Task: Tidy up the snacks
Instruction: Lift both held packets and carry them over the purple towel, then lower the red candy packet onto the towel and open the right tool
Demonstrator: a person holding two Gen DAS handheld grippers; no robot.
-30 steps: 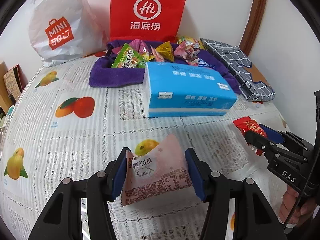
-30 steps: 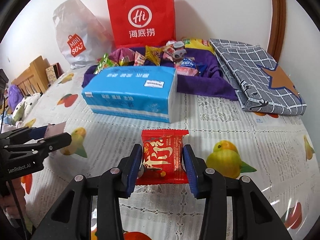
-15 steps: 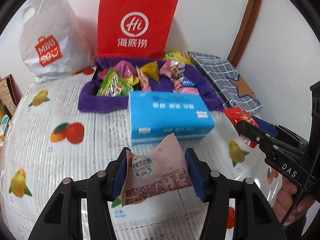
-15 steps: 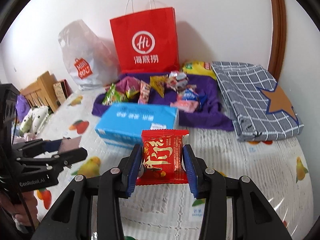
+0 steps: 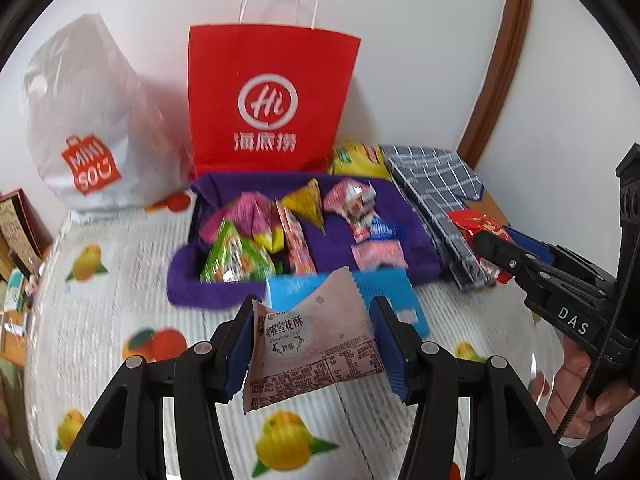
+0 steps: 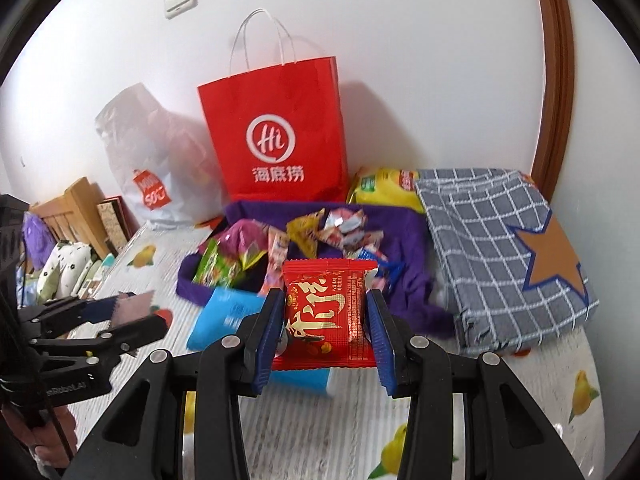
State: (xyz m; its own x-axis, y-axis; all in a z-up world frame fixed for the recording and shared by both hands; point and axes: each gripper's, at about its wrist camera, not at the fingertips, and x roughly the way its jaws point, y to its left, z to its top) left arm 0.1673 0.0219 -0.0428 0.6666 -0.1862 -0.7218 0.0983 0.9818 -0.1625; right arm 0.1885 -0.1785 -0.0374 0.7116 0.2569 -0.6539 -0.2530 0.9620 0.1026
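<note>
Left wrist view: left tongs [image 5: 316,350] grip a pink packet [image 5: 312,344]; right tongs [image 6: 326,338] clamp a red packet [image 6: 326,314] before the red "Hi" bag [image 6: 276,136].

My left gripper [image 5: 316,344] has glossy black plastic arms with ribbed blue pads lining its fingers [image 5: 240,344]; round silver screw heads mark each joint; my right gripper [image 6: 326,332] is built the same, black arms, blue ribbed pads, silver screws; seen from the side, its black body carries white letters reading DAS; a thin black cable runs down past my hand [image 5: 580,392] on the handle.
</note>
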